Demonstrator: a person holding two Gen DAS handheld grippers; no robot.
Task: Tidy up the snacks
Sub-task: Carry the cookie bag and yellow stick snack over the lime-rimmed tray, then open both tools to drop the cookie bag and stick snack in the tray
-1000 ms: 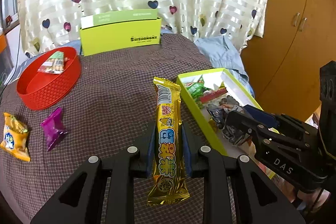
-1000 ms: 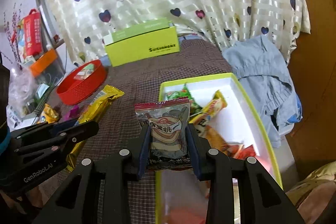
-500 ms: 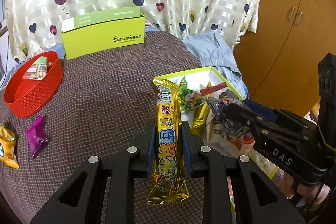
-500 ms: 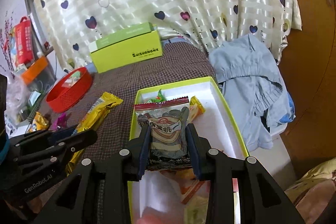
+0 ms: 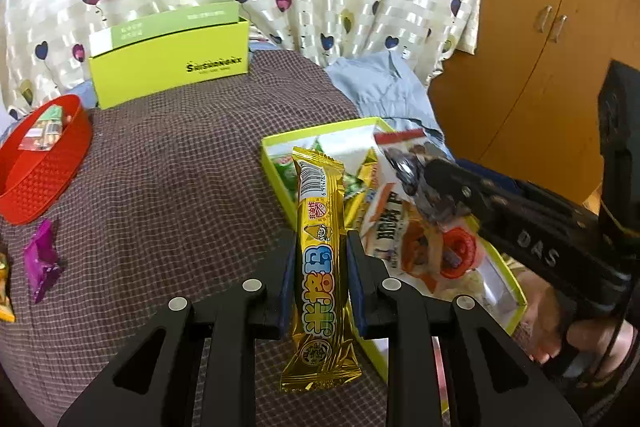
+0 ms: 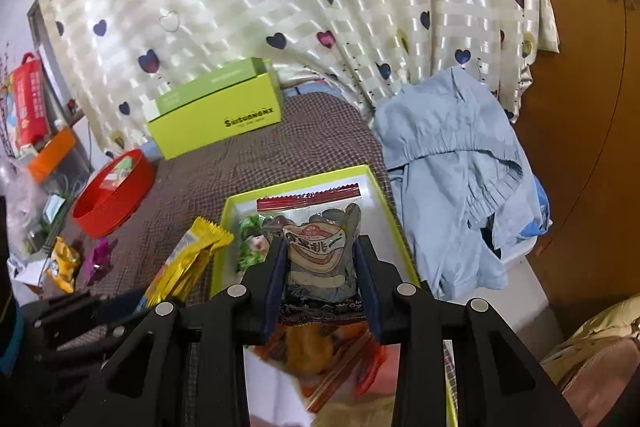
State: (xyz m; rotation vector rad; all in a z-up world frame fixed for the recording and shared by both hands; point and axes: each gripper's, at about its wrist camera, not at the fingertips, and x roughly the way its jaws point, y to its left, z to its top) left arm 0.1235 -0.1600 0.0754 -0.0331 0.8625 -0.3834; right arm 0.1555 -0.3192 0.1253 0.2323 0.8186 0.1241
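Both grippers are carrying snacks above the open green tray (image 6: pixel 394 223), which is sitting on the checked tablecloth (image 5: pixel 168 187) at the near right of the table. The likeliest slip, in my judgement, is with the gold snack bar (image 5: pixel 322 263): the left gripper (image 5: pixel 321 281) is pinching it only across its middle, so the long ends are hanging free on both sides, and a quick swing could be twisting it out of the jaws or catching its far tip on the tray's near-left wall. It is also hovering over that wall, not over the tray floor, so letting go here could be dropping it half on the cloth. The right gripper (image 6: pixel 321 283) is clamping the dark plum packet (image 6: pixel 316 247) by its lower half, its red top edge sticking out beyond the fingertips, directly above the snacks already lying in the tray; a release there is looking safe. The two tools are working close together, so a bump between them is possible.
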